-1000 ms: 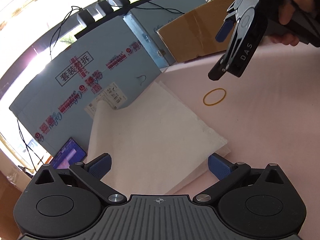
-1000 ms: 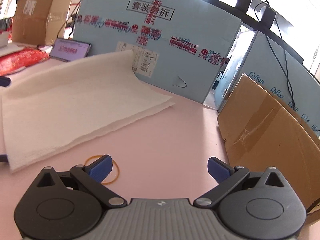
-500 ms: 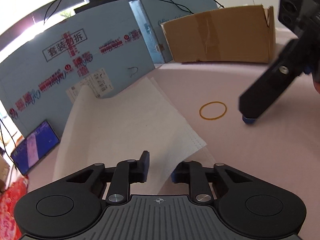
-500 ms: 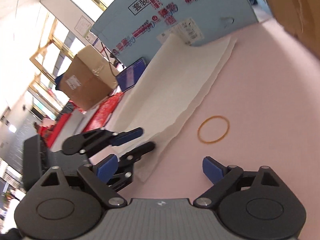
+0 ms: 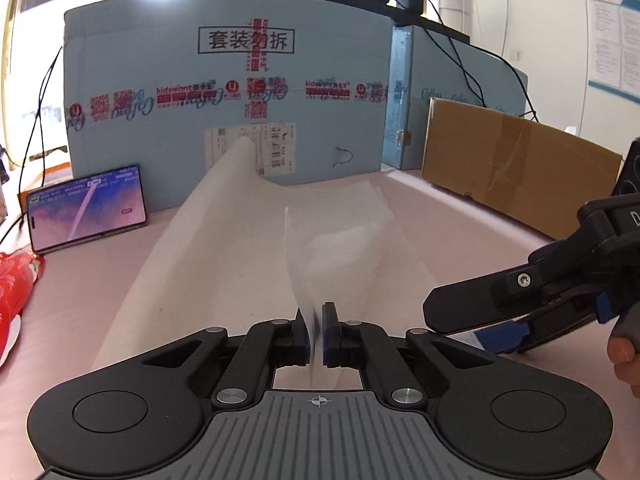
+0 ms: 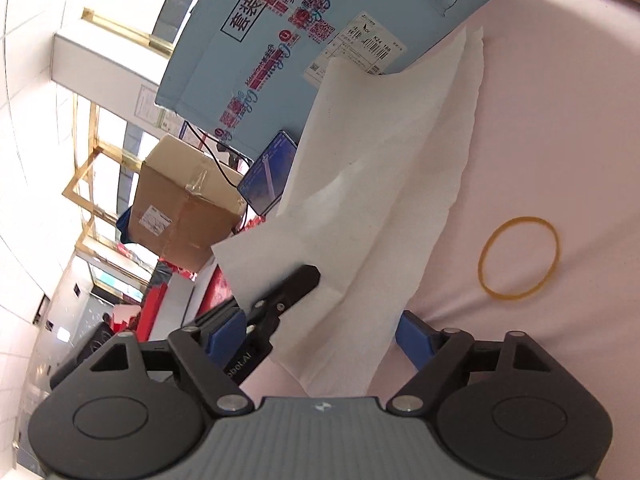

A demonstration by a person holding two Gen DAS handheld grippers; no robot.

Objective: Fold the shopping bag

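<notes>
Site: office or storeroom used as a recording station | Evidence: pink-covered table (image 5: 460, 216) | blue printed cartons (image 5: 224, 92) at frame top | brown cardboard box (image 5: 516, 168) right | phone (image 5: 86, 212) propped left | wall notices (image 5: 614, 36) upper right

Printed in black on the blue carton (image 5: 224, 92), inside a boxed frame at twelve o'clock of the left wrist view: 套装勿拆, the third character overprinted by red tape. Along the red tape band (image 5: 260, 92) across the same carton: "kidswant", repeated, beside a circled "U". On the white shipping label (image 6: 360, 50) stuck to the carton, at one o'clock in the right wrist view: barcode with "K24 188"; smaller print too fine to read. On the left gripper (image 6: 280, 304) body, at seven o'clock of that view: partial lettering "oboLAI".
</notes>
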